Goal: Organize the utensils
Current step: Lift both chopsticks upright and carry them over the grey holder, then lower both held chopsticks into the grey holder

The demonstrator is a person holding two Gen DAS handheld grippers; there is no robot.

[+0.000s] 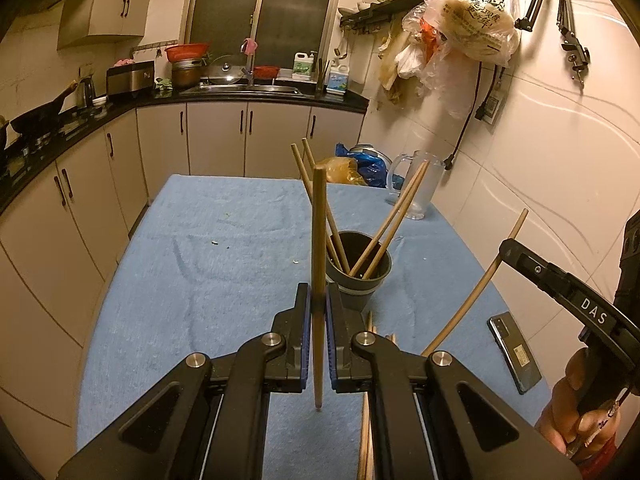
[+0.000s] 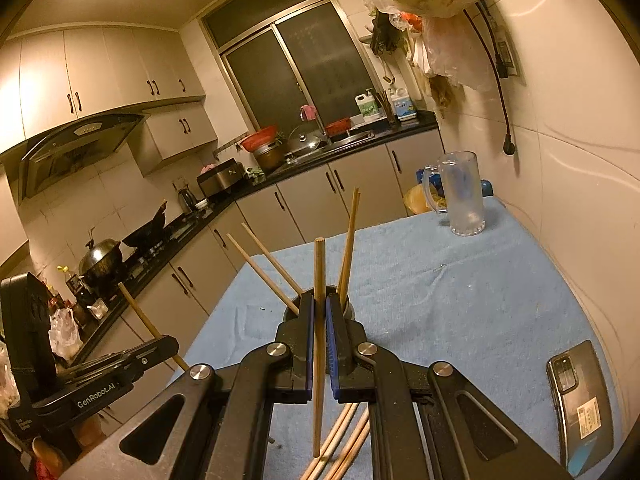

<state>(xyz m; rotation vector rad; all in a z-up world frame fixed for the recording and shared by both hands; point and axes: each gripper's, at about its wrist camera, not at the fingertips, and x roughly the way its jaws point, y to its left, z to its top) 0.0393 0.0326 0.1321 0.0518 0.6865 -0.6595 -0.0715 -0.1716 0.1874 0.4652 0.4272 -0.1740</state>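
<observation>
Chopstick (image 1: 319,240) slender, tan, upright.

My grippers are black: left gripper (image 1: 318,308) has blue pads (image 1: 306,332) and silver pivot screws; right gripper (image 2: 319,312) matches, white "DAS" and "GenRobot.AI" lettering.

Four chopsticks (image 1: 340,216) in one cup (image 1: 360,276)

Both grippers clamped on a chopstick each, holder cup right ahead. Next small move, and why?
Probably carry the left gripper forward over the dark cup and lower its chopstick in. It is held upright, the cup already holds four, and more chopsticks lie on the blue cloth.
</observation>
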